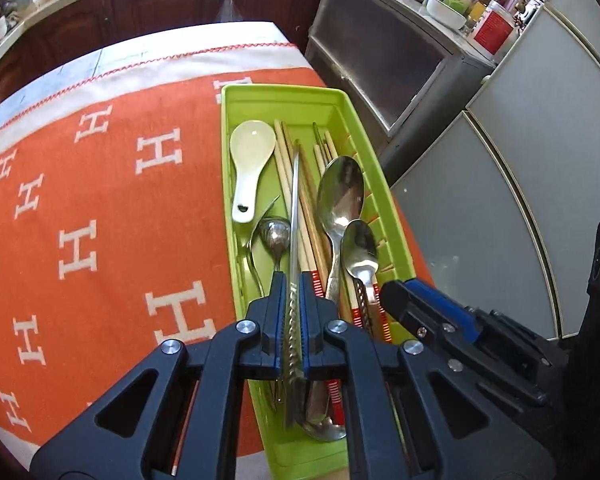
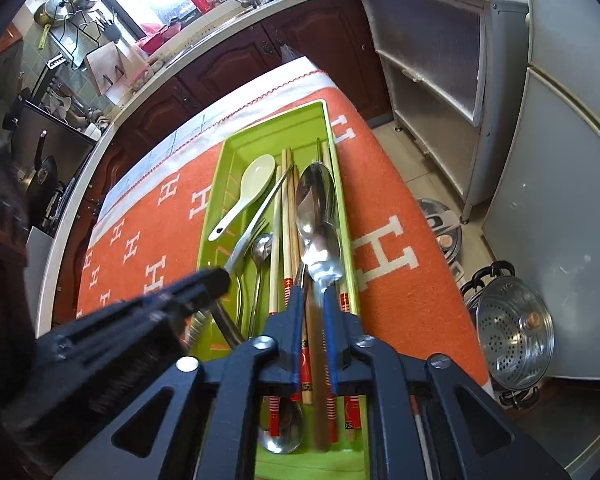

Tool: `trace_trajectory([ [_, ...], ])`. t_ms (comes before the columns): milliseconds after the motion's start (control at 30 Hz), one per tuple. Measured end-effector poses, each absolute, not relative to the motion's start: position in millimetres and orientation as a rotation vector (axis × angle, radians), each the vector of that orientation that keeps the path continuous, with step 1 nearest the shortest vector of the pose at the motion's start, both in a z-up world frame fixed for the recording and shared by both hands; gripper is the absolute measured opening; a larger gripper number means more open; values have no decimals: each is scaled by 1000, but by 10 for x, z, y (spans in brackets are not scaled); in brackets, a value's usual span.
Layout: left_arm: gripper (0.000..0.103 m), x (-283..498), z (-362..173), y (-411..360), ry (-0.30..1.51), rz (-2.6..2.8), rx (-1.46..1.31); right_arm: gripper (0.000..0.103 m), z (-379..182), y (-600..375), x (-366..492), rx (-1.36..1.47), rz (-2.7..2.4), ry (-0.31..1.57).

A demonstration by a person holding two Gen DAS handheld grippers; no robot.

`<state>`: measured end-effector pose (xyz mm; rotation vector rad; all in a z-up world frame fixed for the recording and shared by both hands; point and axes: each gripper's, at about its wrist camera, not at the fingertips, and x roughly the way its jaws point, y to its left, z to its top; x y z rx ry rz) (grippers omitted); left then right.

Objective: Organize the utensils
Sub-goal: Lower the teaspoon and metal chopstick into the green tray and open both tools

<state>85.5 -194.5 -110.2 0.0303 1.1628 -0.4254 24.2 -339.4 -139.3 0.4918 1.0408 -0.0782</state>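
A green tray (image 1: 284, 90) lies on the orange cloth and holds a white ceramic spoon (image 1: 250, 148), chopsticks (image 1: 312, 216), a fork, a large metal spoon (image 1: 340, 188) and a smaller metal spoon (image 1: 360, 244). My left gripper (image 1: 294, 280) is shut on a serrated knife (image 1: 295, 208), its blade edge-up over the tray's middle. In the right wrist view my right gripper (image 2: 314, 294) hangs low over the tray's near right part. Its fingers stand a little apart, and the smaller spoon's (image 2: 322, 258) handle runs between them without being pinched. To its left is the left gripper (image 2: 216, 280) with the knife (image 2: 268, 200).
The orange cloth (image 1: 100, 200) with white H letters covers the table; its right edge drops off just beyond the tray. A metal steamer pot (image 2: 512, 332) stands on the floor at the right. A grey cabinet (image 1: 380, 60) and a dark wooden kitchen counter (image 2: 220, 64) lie behind.
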Motion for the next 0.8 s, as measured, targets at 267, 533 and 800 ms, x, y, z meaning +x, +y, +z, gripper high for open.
trace_trajectory([
  [267,4,744,-1021,-1844,1149,-440,78,22,-1390,-3395,203,505,-70,1035],
  [533,10,591,-998,-1779,1154,-438,129,22,-1381,-3298,140,498,-56,1043],
  [800,46,465,-871,-1491,1108,-384,99,23,-1251,-3114,51,477,-34,1036],
])
